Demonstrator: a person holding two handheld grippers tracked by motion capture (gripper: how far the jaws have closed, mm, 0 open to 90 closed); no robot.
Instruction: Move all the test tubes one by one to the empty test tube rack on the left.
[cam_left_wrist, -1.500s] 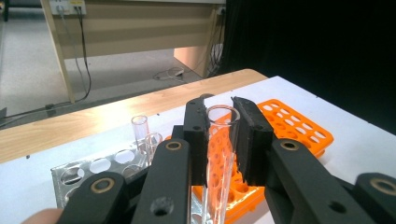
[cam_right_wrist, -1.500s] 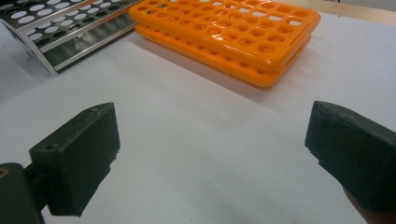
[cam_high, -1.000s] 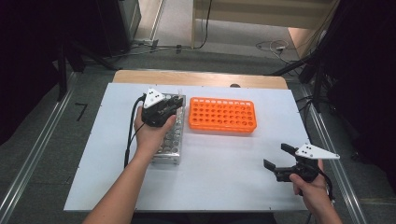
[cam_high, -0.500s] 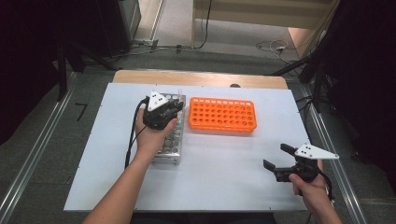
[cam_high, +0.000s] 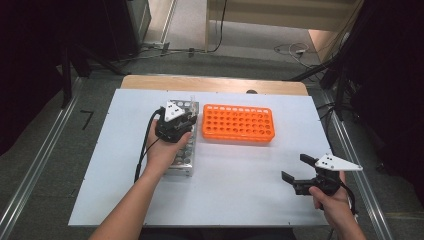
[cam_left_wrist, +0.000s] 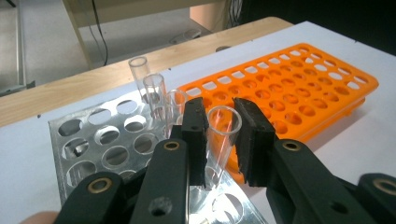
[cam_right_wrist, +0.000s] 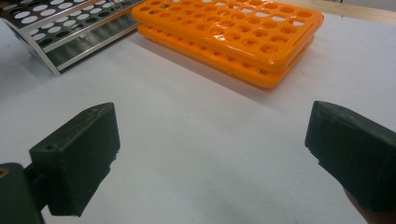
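- Since the earlier high-view frames, the left gripper (cam_high: 176, 122) is seen shifted slightly toward the near side and the orange rack; the right gripper (cam_high: 306, 176) has not moved.
- L jaws are closed on a clear test tube (cam_left_wrist: 221, 140); pads are pressed on both sides of it, just below its open mouth.
- Tube's long axis is near upright, tilted a little; its lower end is seen over the near right corner of the metal tube rack (cam_left_wrist: 95, 135), above the rack's holes. Whether the bottom is clear of its hole cannot be told.
- Three more clear tubes (cam_left_wrist: 155, 95) are standing in the metal rack, just behind the held one.
- Key relation: the orange tube rack (cam_high: 238, 122) lies directly to the right of the held tube, just beside the metal rack, w/ all its holes empty. The nearest orange holes are close by, so a lift & short sideways carry w/ the tube kept vertical is judged to be what's needed.
- L hand is much the nearer to both racks.
- R jaws are spread wide, nothing between them; it is held low over the white table (cam_high: 235, 175), well apart from the racks, pointing toward the orange one.
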